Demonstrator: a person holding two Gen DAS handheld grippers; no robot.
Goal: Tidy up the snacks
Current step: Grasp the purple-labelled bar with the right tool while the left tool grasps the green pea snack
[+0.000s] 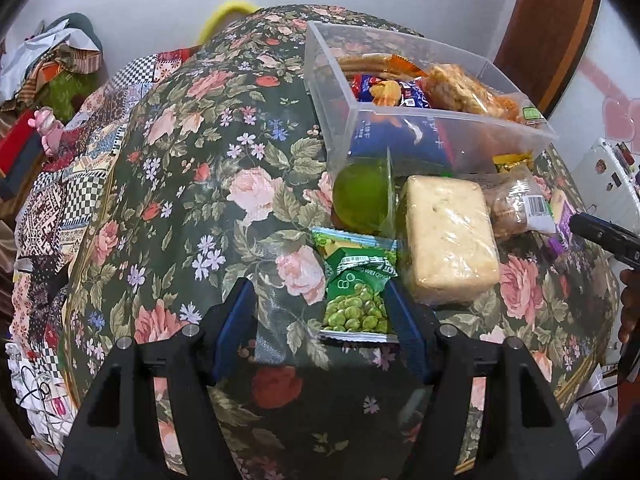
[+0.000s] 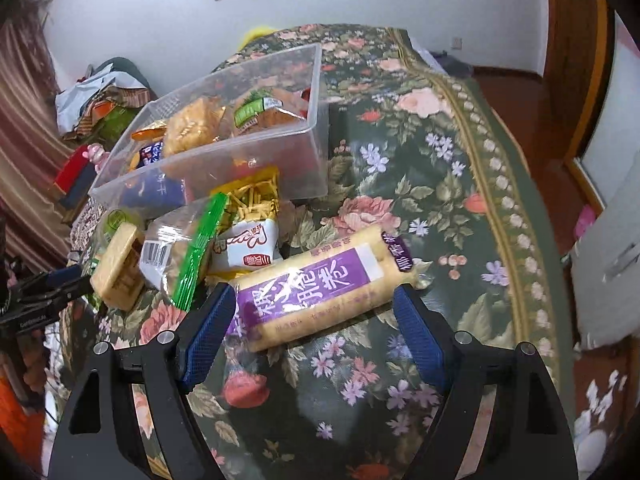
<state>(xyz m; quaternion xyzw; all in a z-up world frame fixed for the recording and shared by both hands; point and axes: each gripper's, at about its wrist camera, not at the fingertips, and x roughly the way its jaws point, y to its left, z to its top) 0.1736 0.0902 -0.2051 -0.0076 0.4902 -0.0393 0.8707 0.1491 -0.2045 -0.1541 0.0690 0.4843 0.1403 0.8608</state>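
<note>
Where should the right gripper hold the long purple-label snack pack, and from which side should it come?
Grip the purple-label pack across its short width near the middle, coming from above. It lies flat and diagonal on the tablecloth, too long to fit lengthwise between the open fingers of the right gripper, so turning the wrist seems needed.

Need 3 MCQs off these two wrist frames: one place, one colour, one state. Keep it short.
1. The purple-labelled pack lies:
A. in the bin
B. on the tablecloth between the right gripper's fingers
C. on the floor

2. The pea packet is mainly:
A. red
B. blue
C. green

3. The left gripper is:
A. open
B. shut on the packet
C. out of view

Answers: B, it rests on the floral tablecloth, outside the clear bin, with the right gripper open around it. C, green wrapper. A, a wide gap shows between the fingers.
</note>
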